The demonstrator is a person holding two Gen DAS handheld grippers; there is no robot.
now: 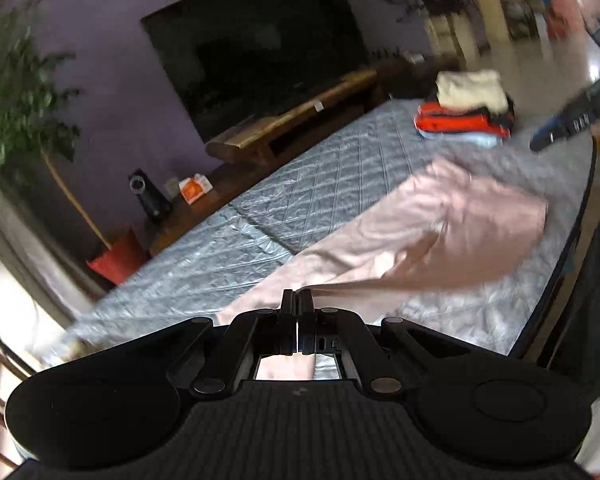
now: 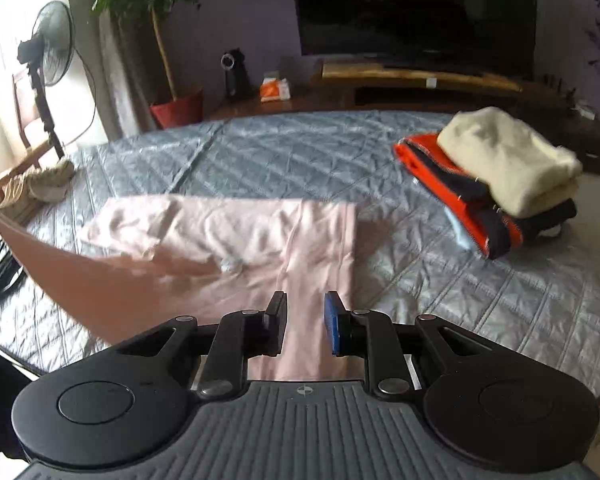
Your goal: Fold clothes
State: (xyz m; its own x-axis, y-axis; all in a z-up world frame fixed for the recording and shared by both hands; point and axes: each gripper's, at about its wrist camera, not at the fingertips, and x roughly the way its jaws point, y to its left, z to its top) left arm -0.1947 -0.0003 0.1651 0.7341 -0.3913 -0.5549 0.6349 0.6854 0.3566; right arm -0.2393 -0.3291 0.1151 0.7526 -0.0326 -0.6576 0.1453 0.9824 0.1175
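Left gripper [image 1: 298, 300]: jaws fully closed, pinching an edge of the pink garment [image 1: 420, 232]; cloth runs taut from the pads toward 2 o'clock in the left wrist view.

Right gripper [image 2: 305, 312]: jaws narrowly parted, pink fabric passing between the black pad and the blue pad [image 2: 334, 328]; whether the pads actually press on it cannot be told from this view.

Garment location: spread across the grey quilted table cover [image 2: 300, 152], mid-surface; one corner lifted at 9 o'clock in the right wrist view; wrinkles across the body.

Folded stack [image 2: 496, 168], cream item on top, orange and dark items beneath, sits at 2 o'clock, apart from the pink garment.

Risks, as judged: the left pinch holds only a thin edge; a sharp pull may slip it free; if the right side is not gripped, cloth slides through and the fold lands skewed; uneven lift between hands would trap the existing creases; a wide sweep toward 2 o'clock could topple the stack.
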